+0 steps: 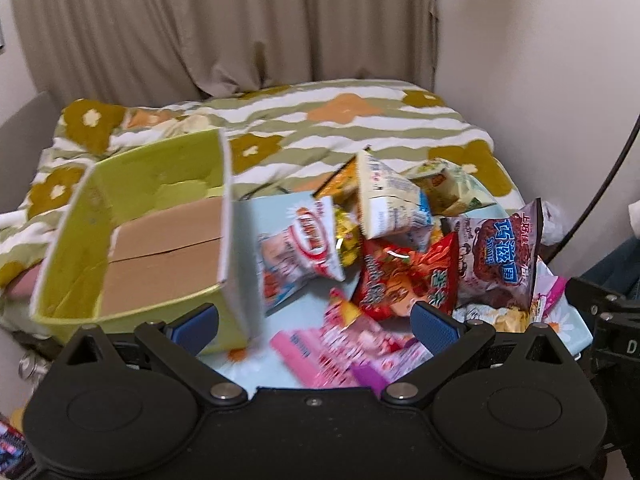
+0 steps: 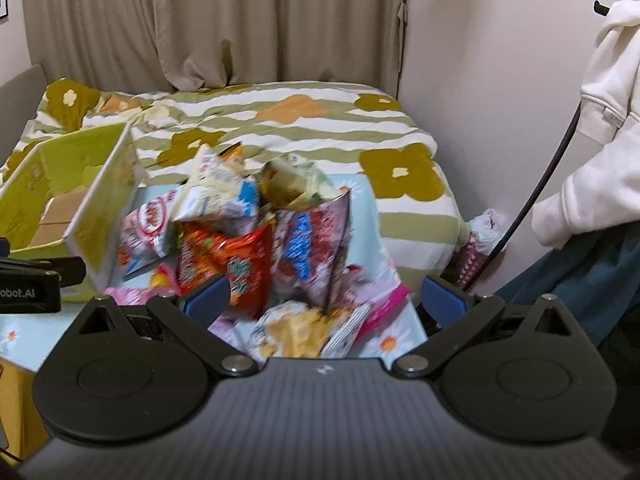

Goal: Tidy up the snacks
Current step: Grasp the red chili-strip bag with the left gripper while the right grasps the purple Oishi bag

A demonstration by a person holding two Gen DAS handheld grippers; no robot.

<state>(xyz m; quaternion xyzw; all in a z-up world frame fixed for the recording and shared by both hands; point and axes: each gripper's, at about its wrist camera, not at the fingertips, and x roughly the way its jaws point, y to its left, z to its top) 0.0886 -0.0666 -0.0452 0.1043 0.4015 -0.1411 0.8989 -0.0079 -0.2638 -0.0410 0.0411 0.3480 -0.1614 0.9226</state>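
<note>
Both sets of jaws spread wide, holding nothing. Left gripper (image 1: 314, 322) sits low at the near edge of the surface (image 1: 576, 330): green box (image 1: 132, 216), open and tilted, dead ahead-left, its near corner just by the left pad. Snack pile (image 1: 400, 248) is ahead-right. Right gripper (image 2: 324, 300) faces the pile directly, red packet (image 2: 228, 268) nearest, so right looks better placed to pick first.

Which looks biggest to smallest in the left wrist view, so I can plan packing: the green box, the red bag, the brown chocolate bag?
1. green box, clearly the largest.
2. red bag and brown chocolate bag look about alike; overlap and blur prevent ranking them.
</note>
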